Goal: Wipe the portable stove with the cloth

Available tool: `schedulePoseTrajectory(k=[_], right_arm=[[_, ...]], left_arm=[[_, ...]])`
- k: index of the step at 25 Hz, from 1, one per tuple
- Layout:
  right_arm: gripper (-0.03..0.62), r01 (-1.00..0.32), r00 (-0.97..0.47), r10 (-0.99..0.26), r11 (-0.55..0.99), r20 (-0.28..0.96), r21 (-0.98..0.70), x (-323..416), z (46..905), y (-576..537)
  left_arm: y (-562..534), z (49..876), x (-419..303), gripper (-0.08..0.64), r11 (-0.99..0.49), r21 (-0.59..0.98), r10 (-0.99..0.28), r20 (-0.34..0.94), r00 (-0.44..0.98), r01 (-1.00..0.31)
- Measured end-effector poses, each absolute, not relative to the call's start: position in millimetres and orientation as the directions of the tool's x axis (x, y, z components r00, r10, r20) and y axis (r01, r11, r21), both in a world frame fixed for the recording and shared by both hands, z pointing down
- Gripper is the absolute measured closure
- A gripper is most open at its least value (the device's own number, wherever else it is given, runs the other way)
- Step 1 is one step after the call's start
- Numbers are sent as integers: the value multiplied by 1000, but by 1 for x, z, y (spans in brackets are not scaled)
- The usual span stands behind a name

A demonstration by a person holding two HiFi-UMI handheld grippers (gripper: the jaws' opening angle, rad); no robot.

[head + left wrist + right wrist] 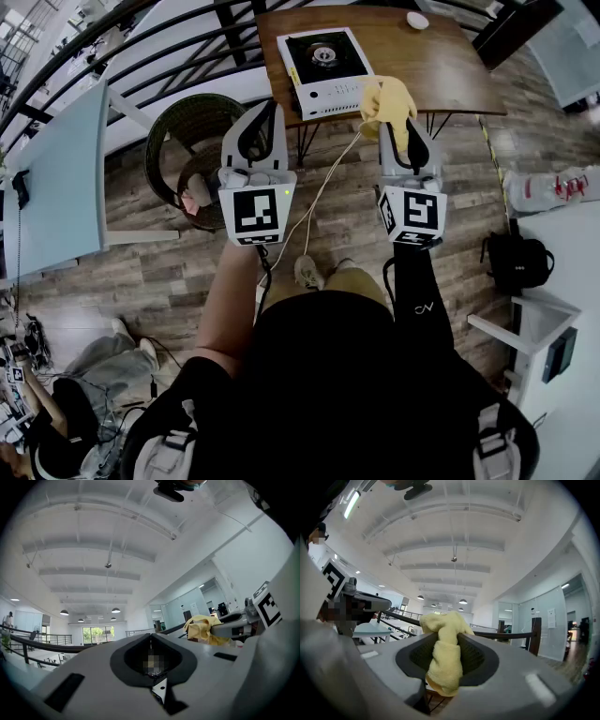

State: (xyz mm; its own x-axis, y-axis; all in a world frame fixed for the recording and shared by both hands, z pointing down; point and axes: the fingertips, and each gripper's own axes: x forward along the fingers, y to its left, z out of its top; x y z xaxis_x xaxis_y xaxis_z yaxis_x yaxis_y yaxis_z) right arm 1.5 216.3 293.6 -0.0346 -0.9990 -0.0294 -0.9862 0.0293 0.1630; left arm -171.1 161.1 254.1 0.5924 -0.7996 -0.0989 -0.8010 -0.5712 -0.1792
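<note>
Looking steeply down from the head view, I see a white portable stove [323, 58] with a black burner plate sitting at the near left of a dark wooden table [441, 66], a little ahead of where I stand on a plank floor. My right gripper [401, 127] is raised in front of me with its jaws clamped on a yellow cloth [386, 98]. The right gripper view shows the cloth pinched at its middle, one bunch standing above the jaws and a fold hanging below. I judge that bunched grip leaves a soft pad free for rubbing. My left gripper [262, 117] is raised beside it with its jaws brought together on nothing, which I take as keeping it out of the way. Both gripper views look up at a white ceiling with beams and lamps, so both tools are tilted upward. The cloth overlaps the stove's near right corner in the head view, but I judge it is not touching. A white cable [323, 187] trails over the floor toward the table, and a wicker chair [202, 141] stands to the left.
</note>
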Motion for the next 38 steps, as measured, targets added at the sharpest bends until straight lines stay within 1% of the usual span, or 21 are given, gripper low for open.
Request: schedulePoseTrajectory(k=[15,21,29,38], right_arm=[[468,-987,7,-1000,-10,-20,161,4,300,228],[468,-989,4,-1000,-8,-28,151,19,302,209],[468,-989,-66,-997,60,-40,136,44,303,150],[468,-979,-162,-983,150,-86,134,95,288,60]], left_arm=[[164,262,-171,548,-601,-167,-782,-82,618,-782],[147,267,-159,548,-596,-161,-787,-78,612,-787],[103,268,-136,548,-550,-176,-820,-76,568,-817],[35,259,-93,548,-463,-196,-869,-94,486,-864]])
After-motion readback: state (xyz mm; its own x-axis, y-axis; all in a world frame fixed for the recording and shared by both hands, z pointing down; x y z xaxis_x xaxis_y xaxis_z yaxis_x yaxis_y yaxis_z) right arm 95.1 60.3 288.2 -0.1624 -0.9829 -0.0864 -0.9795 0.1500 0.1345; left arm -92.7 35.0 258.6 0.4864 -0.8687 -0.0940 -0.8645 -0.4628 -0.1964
